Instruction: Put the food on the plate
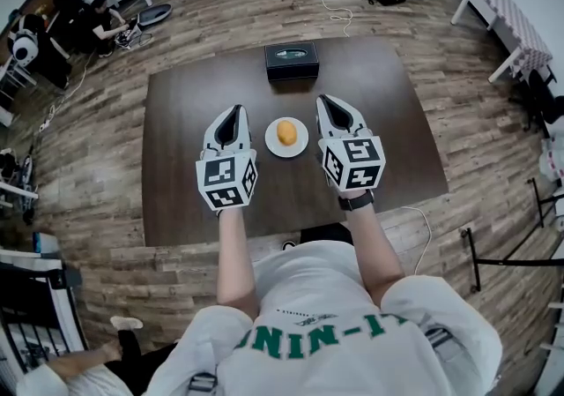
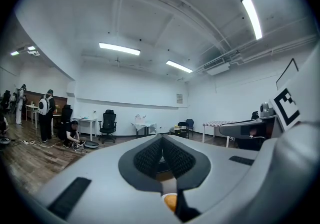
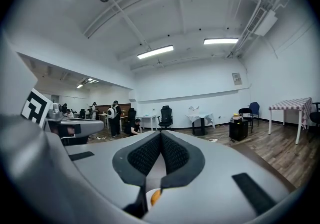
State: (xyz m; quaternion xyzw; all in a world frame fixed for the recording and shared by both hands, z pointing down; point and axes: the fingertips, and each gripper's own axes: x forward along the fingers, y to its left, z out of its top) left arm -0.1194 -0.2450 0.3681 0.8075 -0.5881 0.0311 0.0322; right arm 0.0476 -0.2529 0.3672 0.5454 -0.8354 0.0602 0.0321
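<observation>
Food is a single small, rounded orange-yellow piece (image 1: 286, 132), and it lies in the middle of a small white plate (image 1: 272, 147) near the centre of the dark brown table (image 1: 189, 196). Whether it is a fruit or a bun cannot be told from these views. Judged by its look, it should be light, with a smooth curved skin, so it is likely to roll or slip out if pinched off-centre. It may also dent under a hard squeeze. The safest hold would be across its widest middle, with pads on opposite sides and only gentle pressure.

The left gripper (image 1: 234, 110) rests just left of the plate and the right gripper (image 1: 325, 101) just right of it, so the orange-yellow piece lies between the two tools and slightly nearer the person than their tips. Neither gripper touches it or the plate. Each gripper view shows the ribbed pads pressed together at the tip with nothing between them, and the orange-yellow piece shows only low down, below and behind the jaws. Both jaws are clenched and empty. With the piece resting on the plate, the task appears done. A black box (image 1: 292, 61) sits at the table's far edge, well apart.
</observation>
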